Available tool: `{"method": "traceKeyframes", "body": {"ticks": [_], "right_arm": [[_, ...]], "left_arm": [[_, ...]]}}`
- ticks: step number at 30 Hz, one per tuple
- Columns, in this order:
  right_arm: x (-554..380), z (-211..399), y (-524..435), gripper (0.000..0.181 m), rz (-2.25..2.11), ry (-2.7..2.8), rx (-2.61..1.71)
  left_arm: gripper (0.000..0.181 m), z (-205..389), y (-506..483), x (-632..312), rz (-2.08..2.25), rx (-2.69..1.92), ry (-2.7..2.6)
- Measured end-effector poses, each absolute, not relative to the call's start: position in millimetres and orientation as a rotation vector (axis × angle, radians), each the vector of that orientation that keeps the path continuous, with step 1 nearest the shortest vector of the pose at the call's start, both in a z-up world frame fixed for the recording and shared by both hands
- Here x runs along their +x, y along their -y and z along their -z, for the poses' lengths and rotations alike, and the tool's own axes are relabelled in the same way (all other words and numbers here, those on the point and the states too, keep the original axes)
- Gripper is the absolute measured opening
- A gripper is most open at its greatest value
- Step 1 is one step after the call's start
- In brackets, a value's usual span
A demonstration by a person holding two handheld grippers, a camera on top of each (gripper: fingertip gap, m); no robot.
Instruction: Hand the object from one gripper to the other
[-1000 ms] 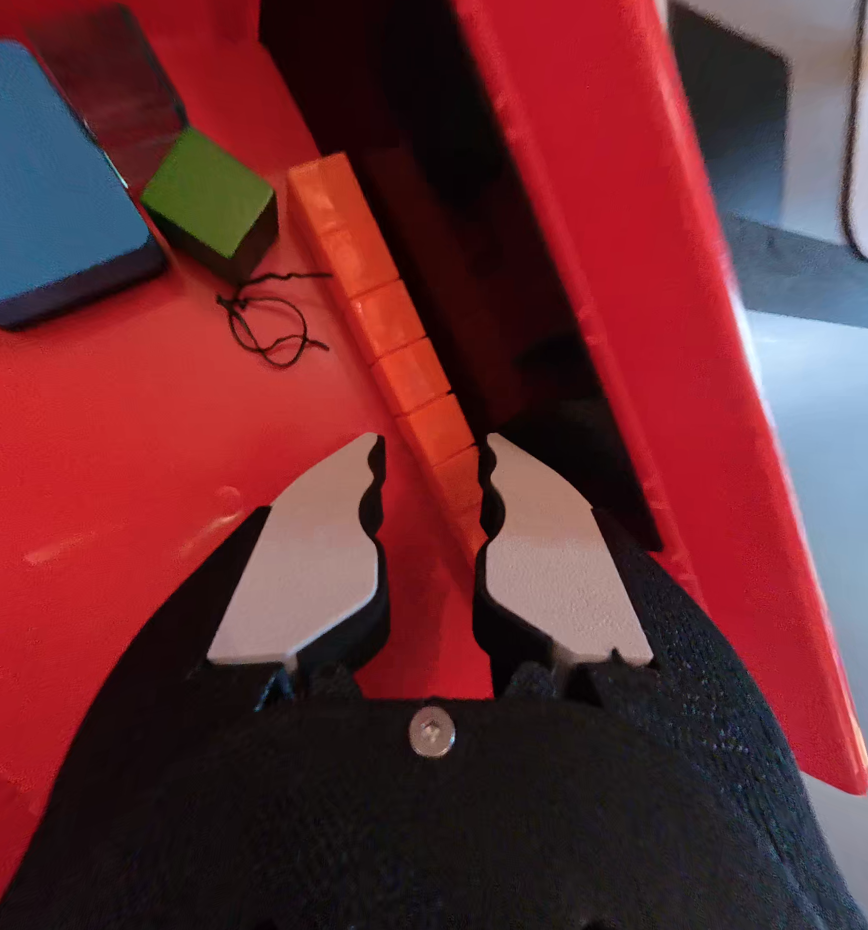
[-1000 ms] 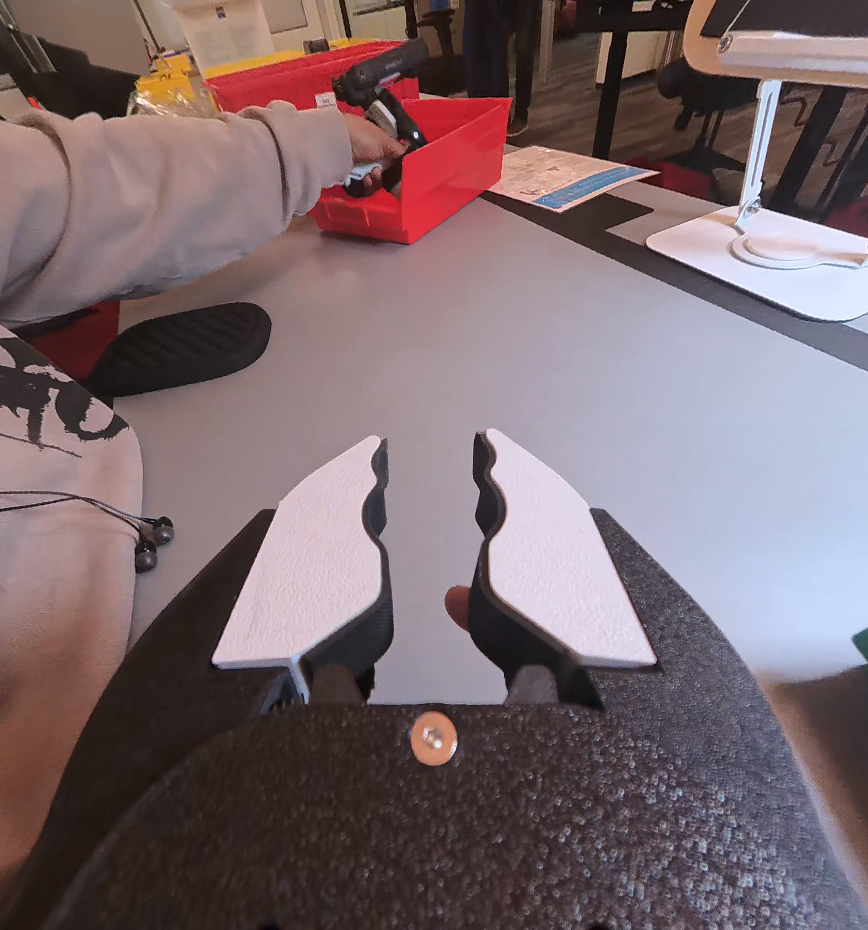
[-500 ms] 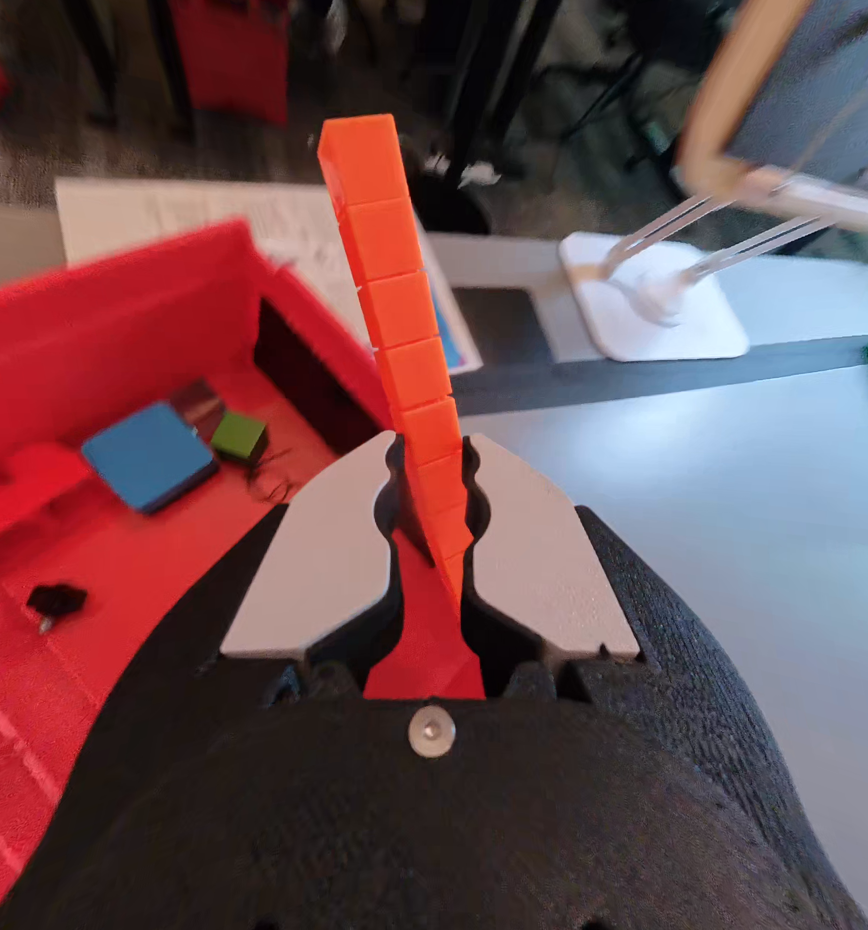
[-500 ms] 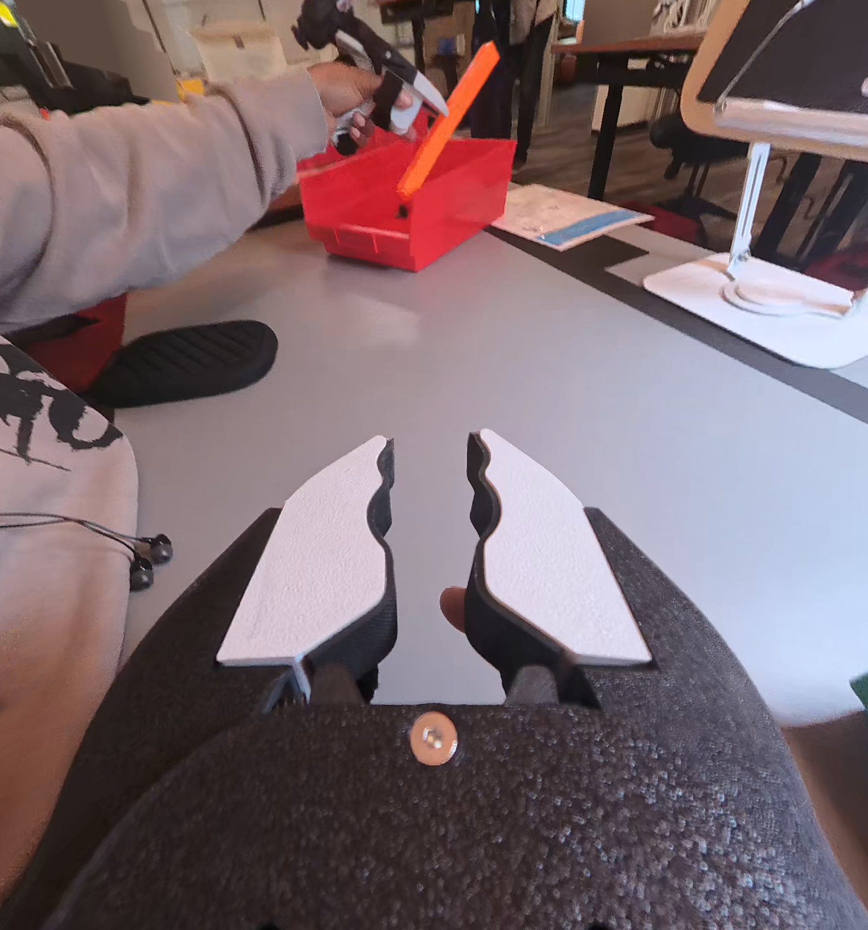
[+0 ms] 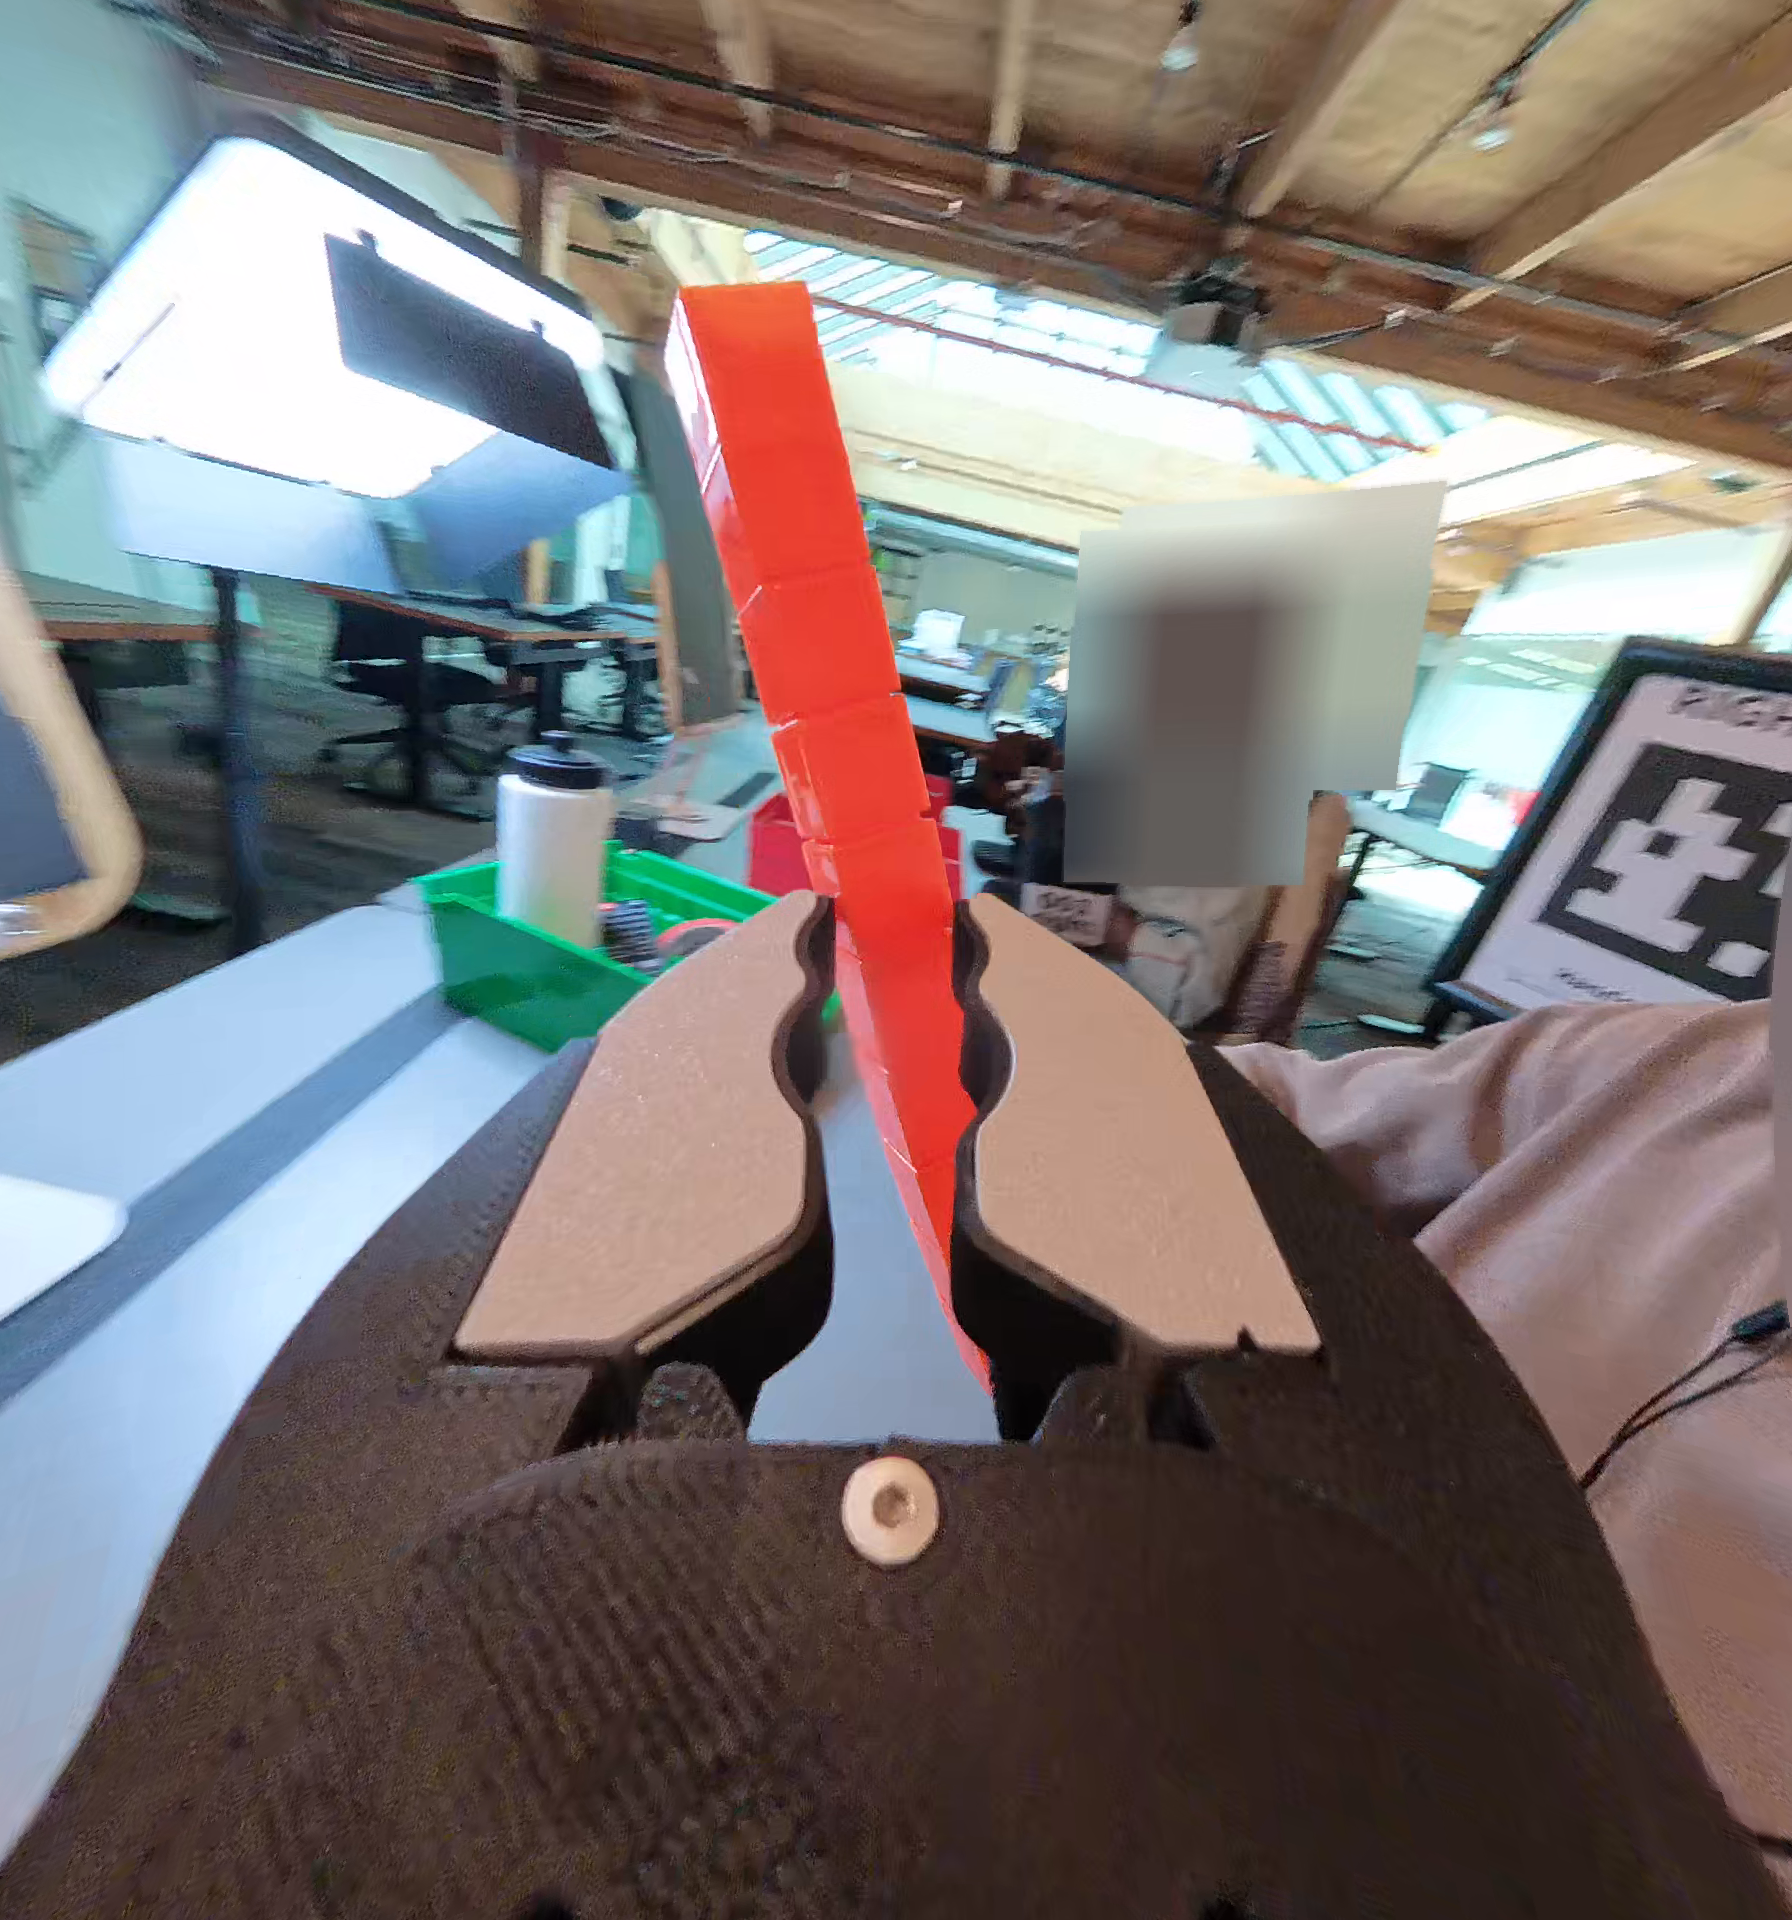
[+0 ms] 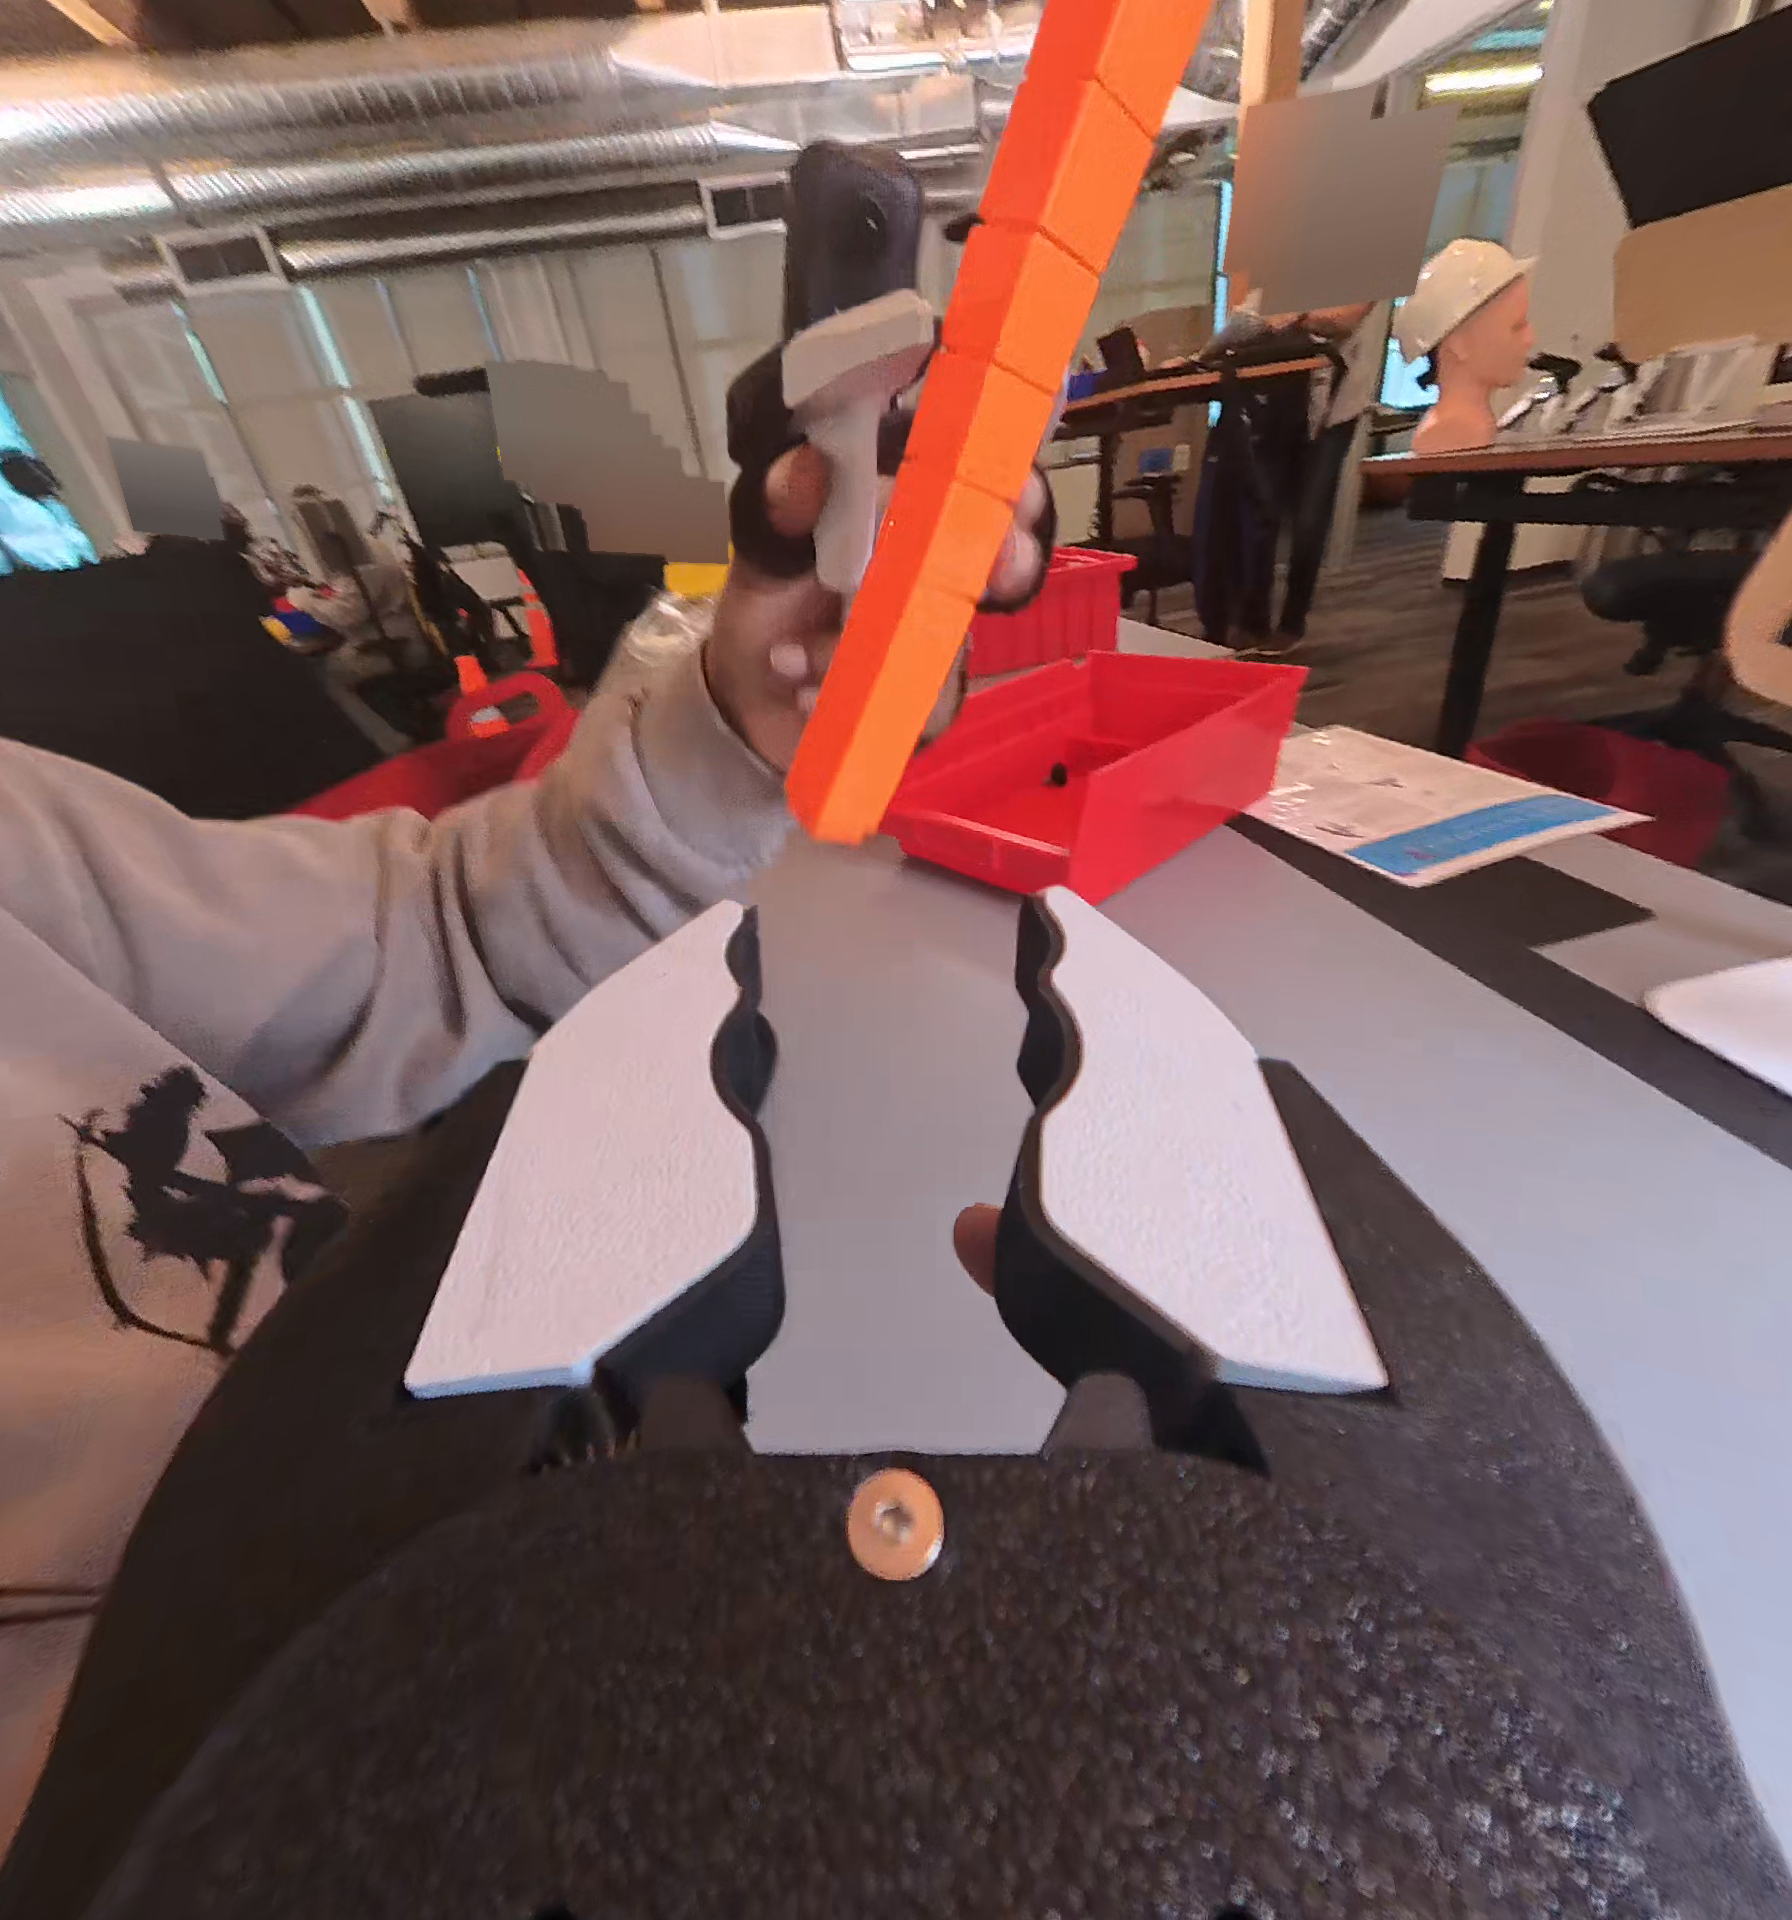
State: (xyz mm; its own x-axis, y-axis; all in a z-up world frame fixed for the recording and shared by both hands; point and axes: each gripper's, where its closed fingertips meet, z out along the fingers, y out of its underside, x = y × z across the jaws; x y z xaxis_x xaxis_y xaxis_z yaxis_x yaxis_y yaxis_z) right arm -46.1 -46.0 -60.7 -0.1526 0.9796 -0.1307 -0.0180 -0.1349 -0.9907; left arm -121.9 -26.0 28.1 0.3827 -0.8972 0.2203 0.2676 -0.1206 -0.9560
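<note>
A long orange segmented bar (image 5: 819, 665) is clamped between the fingers of my left gripper (image 5: 894, 920) and sticks up and forward out of it. In the right wrist view the same bar (image 6: 985, 447) slants up to the right, held in the air by the left gripper (image 6: 850, 416) in a person's hand. Its lower end hangs just above and ahead of my right gripper (image 6: 887, 914). The right gripper is open and empty above the grey table (image 6: 1391, 1091).
A red bin (image 6: 1100, 769) stands on the table behind the bar. A printed paper (image 6: 1432, 810) and a white stand base (image 6: 1765, 1029) lie to the right. A green bin (image 5: 518, 956) holds a white bottle (image 5: 551, 842). A grey sleeve (image 6: 352, 914) reaches across the left. Across from one pair of fingers to the other is roughly 12 cm.
The left gripper closed on the orange bar in the red bin, lifted it out and swung it up and over toward the right gripper. The right gripper tilted up and opened wider.
</note>
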Motion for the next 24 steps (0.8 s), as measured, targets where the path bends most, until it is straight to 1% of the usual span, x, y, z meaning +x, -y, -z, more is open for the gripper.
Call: {"method": "traceKeyframes", "body": {"ticks": [3,5,6,7,8,9,12,16,19,20,21,22,24], "right_arm": [[-61,64,57,0.057,-1.670,1.170,-1.222],[-67,74,62,0.058,-1.799,1.123,-1.253],[-69,77,64,0.053,-1.847,1.103,-1.255],[-68,80,67,0.044,-1.886,1.103,-1.244],[-67,83,73,0.030,-1.909,1.137,-1.226],[-65,85,78,0.023,-1.906,1.188,-1.211],[-60,93,75,0.023,-1.721,1.296,-1.173],[-47,93,56,0.022,-1.564,1.297,-1.166],[-38,95,38,0.022,-1.293,1.308,-1.147],[-36,96,32,0.022,-1.189,1.314,-1.136],[-33,95,28,0.022,-1.097,1.317,-1.120],[-31,94,24,0.022,-1.020,1.320,-1.103],[-26,91,21,0.022,-0.918,1.318,-1.066]], "left_arm": [[0.021,-16,27,-82,1.253,-1.266,-0.650],[0.021,-7,29,-64,1.314,-1.214,-0.671],[0.021,0,29,-56,1.325,-1.209,-0.680],[0.021,5,29,-51,1.324,-1.201,-0.689],[0.021,9,32,-47,1.329,-1.178,-0.706],[0.021,11,35,-46,1.340,-1.157,-0.720],[0.021,15,42,-49,1.341,-1.134,-0.747],[0.021,19,39,-58,1.262,-1.175,-0.762],[0.020,27,34,-62,1.209,-1.208,-0.775],[0.019,29,33,-63,1.202,-1.211,-0.778],[0.012,29,33,-64,1.204,-1.205,-0.776],[0.009,29,32,-66,1.211,-1.197,-0.766],[0.009,30,31,-67,1.228,-1.194,-0.755]]}}
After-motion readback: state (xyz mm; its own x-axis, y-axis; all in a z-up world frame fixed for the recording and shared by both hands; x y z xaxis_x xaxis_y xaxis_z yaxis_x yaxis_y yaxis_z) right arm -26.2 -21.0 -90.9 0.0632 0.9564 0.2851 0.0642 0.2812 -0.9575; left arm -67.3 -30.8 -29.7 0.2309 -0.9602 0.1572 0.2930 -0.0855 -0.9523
